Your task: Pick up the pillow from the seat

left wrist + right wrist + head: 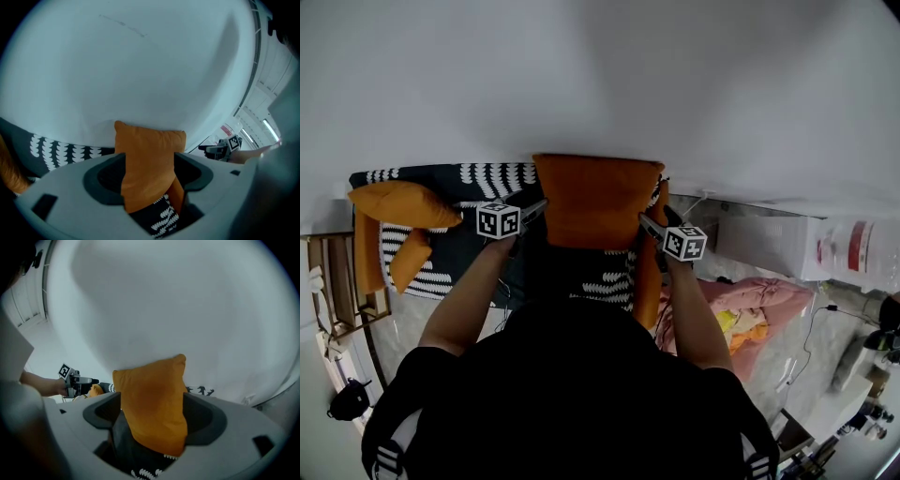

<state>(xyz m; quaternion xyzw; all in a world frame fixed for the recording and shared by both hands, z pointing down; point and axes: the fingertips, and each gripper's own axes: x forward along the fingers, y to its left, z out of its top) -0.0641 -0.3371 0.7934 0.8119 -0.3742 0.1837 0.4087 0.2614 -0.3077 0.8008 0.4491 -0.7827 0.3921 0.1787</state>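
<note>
- White wall (600,75) fills the upper half of the head view. Below it stands a seat under a black-and-white patterned cover (492,175).
- The orange pillow (595,202) is upright before the seat's back, held at both side edges. Whether it clears the seat cannot be told (the person's black top (572,394) hides everything below).
- The left gripper (534,208) is clamped narrowly on the pillow's left edge.
- The right gripper (649,223) grips the right edge with wider jaws, and fabric fills the gap.
- A second orange cushion (398,204) lies at the seat's left end.

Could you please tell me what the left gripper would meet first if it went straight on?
The orange pillow, already pinched between the left gripper jaws; behind it probably the white wall, though depth is unclear.
</note>
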